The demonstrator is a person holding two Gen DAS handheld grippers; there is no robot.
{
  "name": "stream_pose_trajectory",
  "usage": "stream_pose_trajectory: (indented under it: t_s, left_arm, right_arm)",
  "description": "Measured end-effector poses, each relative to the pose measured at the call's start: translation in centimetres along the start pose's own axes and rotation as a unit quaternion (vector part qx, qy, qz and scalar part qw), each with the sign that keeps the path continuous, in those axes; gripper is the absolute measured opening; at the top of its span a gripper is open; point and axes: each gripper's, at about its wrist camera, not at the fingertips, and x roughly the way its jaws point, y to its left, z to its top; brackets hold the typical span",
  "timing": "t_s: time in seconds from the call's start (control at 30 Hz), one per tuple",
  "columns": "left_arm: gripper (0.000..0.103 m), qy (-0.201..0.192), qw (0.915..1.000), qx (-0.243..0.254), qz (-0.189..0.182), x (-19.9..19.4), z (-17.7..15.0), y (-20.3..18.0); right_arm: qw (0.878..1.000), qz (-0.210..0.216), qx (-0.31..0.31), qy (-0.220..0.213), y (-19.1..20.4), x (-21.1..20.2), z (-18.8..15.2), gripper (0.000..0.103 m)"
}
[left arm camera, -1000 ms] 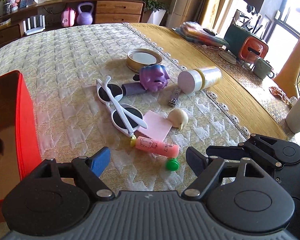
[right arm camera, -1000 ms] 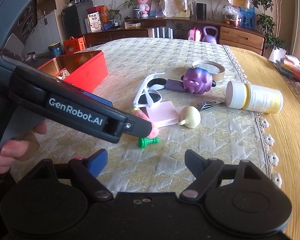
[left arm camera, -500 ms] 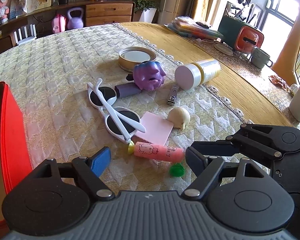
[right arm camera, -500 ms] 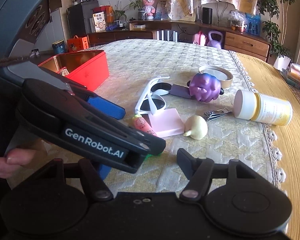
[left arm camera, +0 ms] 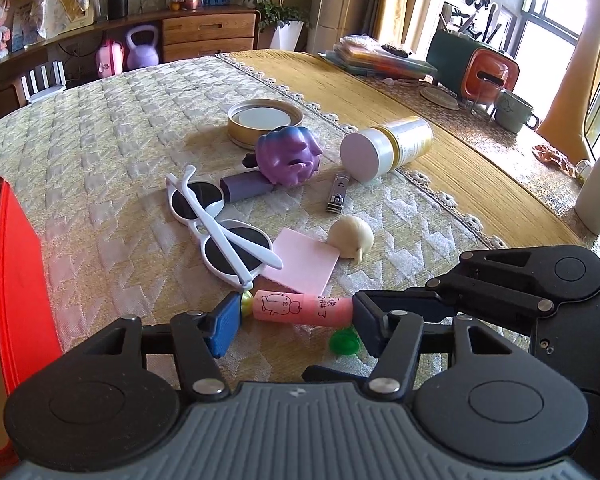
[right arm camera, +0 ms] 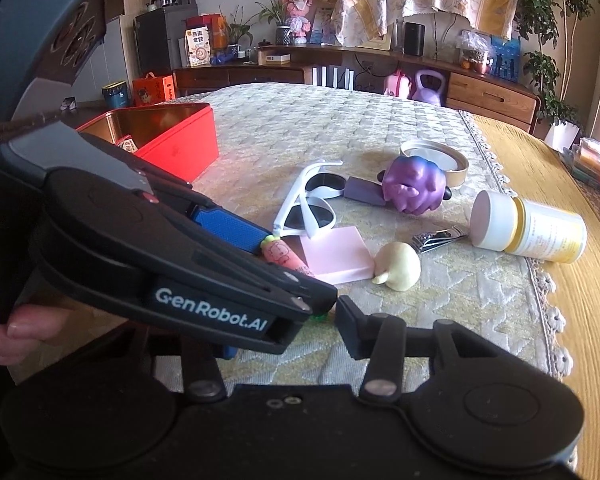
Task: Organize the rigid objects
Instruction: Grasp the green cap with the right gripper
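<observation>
Red metal marks the far left, where an open tin (right arm camera: 168, 136) sits on the quilted surface (left arm camera: 112, 128). Next along, my left gripper (left arm camera: 296, 316) has just been narrowing its jaws, and they now bracket a pink carrot-shaped tube (left arm camera: 302, 307) end to end, the blue pad at its yellow-green tip and the black pad at the other end; I cannot tell whether they press on it. A green pawn (left arm camera: 343, 343) lies just beneath that black pad. My right gripper (right arm camera: 284, 332) has also been closing its jaws, but the left gripper's body hides the gap, so I cannot tell what they hold. Beyond lie white sunglasses (left arm camera: 220, 232), a pink notepad (left arm camera: 306, 264), a purple figurine (left arm camera: 290, 154) and, rightmost, a toppled white jar (left arm camera: 384, 148).
</observation>
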Motion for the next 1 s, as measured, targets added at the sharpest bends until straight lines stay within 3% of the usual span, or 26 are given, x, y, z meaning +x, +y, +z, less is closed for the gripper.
stream_pose_trajectory:
  t_s: [0.2, 0.57, 1.0]
  left_arm:
    - [0.06, -0.001, 0.9998, -0.021, -0.004, -0.7, -0.3, 0.5]
    - [0.06, -0.023, 0.9981, -0.056, -0.005, -4.5, -1.1, 1.1]
    - [0.06, -0.051, 0.9952, -0.078, 0.028, -9.4, -1.8, 2.1]
  right_arm:
    - [1.0, -0.006, 0.002, -0.001, 0.0, -0.2, 0.0, 0.025]
    - [1.0, -0.016, 0.003, -0.006, 0.3, -1.3, -0.3, 0.025]
    - [0.999, -0.002, -0.002, -0.036, 2.1, -5.5, 1.7, 0.025]
